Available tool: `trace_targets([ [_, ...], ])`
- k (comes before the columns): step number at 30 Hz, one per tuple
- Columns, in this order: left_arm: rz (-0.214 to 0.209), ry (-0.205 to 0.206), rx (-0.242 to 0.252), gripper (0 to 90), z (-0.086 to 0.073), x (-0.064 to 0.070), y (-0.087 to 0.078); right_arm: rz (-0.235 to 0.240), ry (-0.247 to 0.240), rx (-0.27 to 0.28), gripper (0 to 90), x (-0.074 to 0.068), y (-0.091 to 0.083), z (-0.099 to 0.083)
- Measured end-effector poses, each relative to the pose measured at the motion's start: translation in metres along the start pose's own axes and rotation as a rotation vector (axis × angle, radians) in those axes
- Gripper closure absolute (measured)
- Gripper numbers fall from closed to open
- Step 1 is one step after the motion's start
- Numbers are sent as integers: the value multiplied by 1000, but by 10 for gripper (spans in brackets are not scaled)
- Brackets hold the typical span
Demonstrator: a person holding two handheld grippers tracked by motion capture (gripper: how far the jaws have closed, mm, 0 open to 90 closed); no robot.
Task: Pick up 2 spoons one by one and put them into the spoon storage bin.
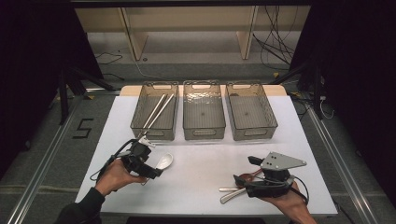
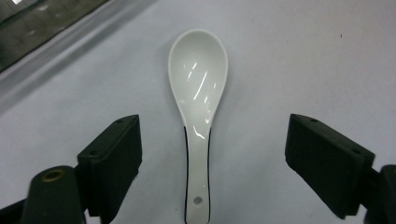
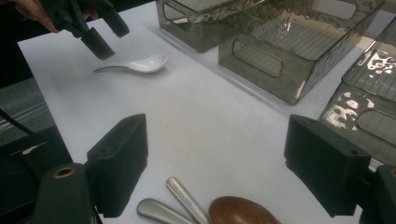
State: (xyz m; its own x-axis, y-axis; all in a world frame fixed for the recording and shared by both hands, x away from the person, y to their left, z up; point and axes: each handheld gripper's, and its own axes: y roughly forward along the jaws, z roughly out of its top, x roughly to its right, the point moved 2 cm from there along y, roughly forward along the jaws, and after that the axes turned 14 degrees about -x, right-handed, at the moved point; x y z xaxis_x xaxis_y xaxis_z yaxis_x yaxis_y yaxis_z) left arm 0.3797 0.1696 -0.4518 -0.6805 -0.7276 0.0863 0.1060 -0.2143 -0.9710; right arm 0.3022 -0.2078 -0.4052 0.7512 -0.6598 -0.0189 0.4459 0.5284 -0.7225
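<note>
Hovering my left claw [image 1: 148, 156] over the white spoon [image 1: 164, 162] at the near left of the worktop [image 1: 205, 154]. In the left gripper view its jaws stand wide, one on each side of the spoon [image 2: 198, 100], not touching it; the handle runs down between them and the bowl points away. Spoon lies flat, bowl up, just near of the left bin [image 1: 156, 111].

My right claw [image 1: 250, 176] is at the near right, jaws wide as well, holding nothing. In the right gripper view a wooden spoon [image 3: 240, 211] and two metal handles [image 3: 187, 201] lie on the worktop between and just below the jaws. In the high view the same cutlery sits under and left of that claw, metal handles [image 1: 232, 192] poking out toward the left, wooden spoon [image 1: 246, 178] beside them.

Three clear bins stand in a row at the far side. Left bin carries a pair of chopsticks [image 1: 159, 111] leaning lengthwise, their near ends over the rim. Middle bin [image 1: 203, 110] and right bin [image 1: 251, 111]: cannot make out any contents.

From the right gripper view the white spoon [image 3: 140, 65] lies far left, with the left claw [image 3: 105, 35] just above its handle.
</note>
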Motion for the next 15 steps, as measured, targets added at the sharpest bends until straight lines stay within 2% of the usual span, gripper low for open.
trace_targets([
  [6, 2, 31, -64, 263, -2, 2, 6, -3, -1, -1, 227, -1, -1, 0],
  [11, -6, 28, -78, 355, -4, 0, 9, 0, -9, -2, 228, -2, -1, 1],
  [15, 6, 49, -103, 423, -6, 0, 13, 0, -10, -3, 228, -2, 0, 1],
])
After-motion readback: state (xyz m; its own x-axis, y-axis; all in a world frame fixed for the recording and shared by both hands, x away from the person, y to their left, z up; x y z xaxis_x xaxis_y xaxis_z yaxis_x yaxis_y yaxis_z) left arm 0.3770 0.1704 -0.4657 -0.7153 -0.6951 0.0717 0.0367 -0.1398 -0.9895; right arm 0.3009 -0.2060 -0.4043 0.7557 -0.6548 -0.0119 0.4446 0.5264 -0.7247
